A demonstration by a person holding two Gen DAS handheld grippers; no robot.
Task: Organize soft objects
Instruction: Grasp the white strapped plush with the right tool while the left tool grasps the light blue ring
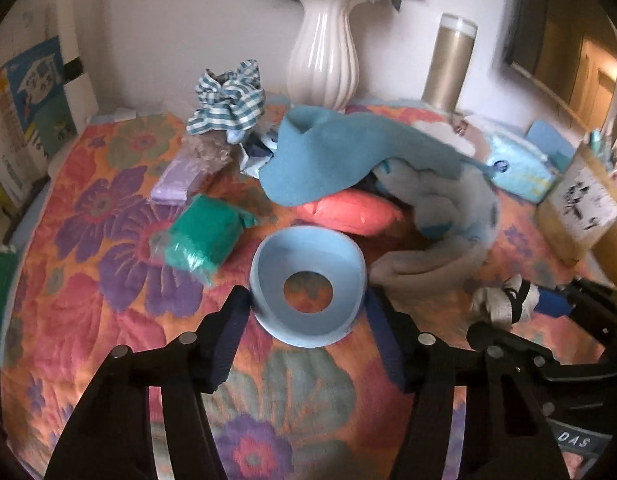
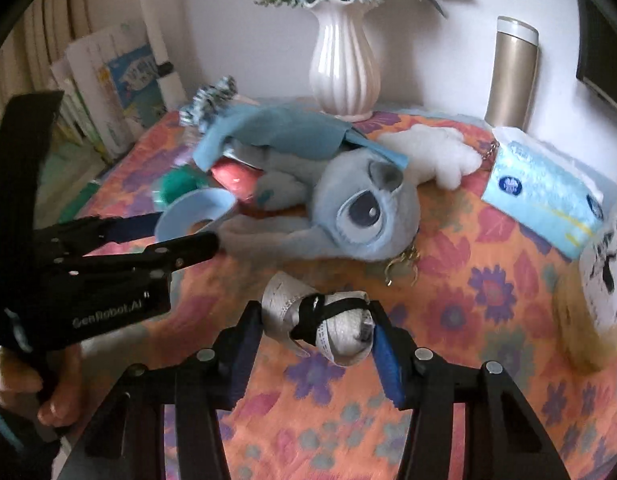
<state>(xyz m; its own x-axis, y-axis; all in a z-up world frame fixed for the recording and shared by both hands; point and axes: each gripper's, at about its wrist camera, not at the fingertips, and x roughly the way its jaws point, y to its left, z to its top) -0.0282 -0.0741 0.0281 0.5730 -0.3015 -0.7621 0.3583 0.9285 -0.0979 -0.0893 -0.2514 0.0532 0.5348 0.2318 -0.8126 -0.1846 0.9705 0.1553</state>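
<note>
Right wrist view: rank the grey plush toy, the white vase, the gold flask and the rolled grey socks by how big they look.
1. grey plush toy
2. white vase
3. gold flask and rolled grey socks: look alike, and the socks sit much nearer the camera, so unranked.

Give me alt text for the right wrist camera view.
The right gripper closes around a rolled grey sock bundle on a floral bedspread. Behind lies a blue plush toy; the left gripper meets a blue ring.

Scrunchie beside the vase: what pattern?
Blue-and-white stripes on the scrunchie, left of the vase; clearest in the left wrist view.
</note>
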